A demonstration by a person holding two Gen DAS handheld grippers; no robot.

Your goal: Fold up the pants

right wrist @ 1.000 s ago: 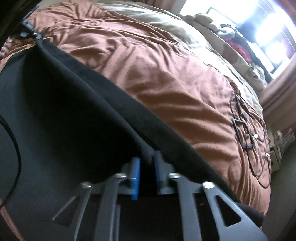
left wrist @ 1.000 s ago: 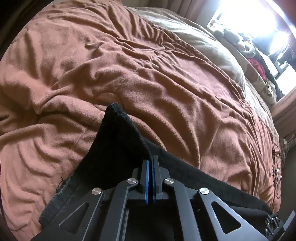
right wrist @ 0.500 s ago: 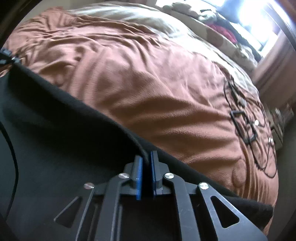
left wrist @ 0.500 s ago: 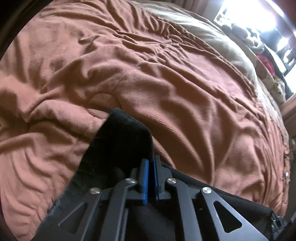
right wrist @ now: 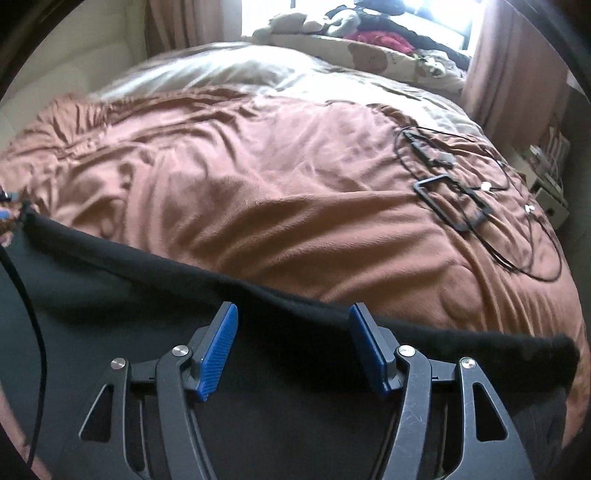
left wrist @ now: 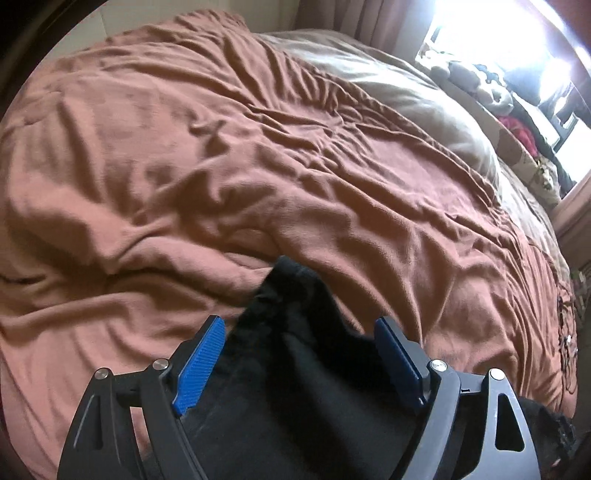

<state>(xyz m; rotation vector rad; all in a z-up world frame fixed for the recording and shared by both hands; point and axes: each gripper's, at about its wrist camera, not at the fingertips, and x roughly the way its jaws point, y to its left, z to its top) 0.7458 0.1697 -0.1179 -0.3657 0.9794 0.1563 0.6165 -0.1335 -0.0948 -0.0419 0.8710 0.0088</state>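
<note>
The black pants (left wrist: 295, 369) lie on a rumpled brown blanket (left wrist: 221, 166) on a bed. In the left wrist view a bunched corner of the pants rises between the blue pads of my left gripper (left wrist: 301, 354), which is open and holds nothing. In the right wrist view the pants (right wrist: 147, 295) spread flat across the lower frame, their long folded edge running left to right. My right gripper (right wrist: 293, 347) is open just above that edge, its pads apart and empty.
A black cable loop with a small black frame (right wrist: 461, 199) lies on the blanket at the right. A beige cover (right wrist: 240, 70) lies beyond, with stuffed toys and clothes (right wrist: 369, 33) by the bright window. A thin black cord (right wrist: 29, 314) hangs at the left.
Both grippers were shut on the pants' edge and are now open. The pants have dropped onto the blanket. Both cameras have tilted up and show more of the bed.
</note>
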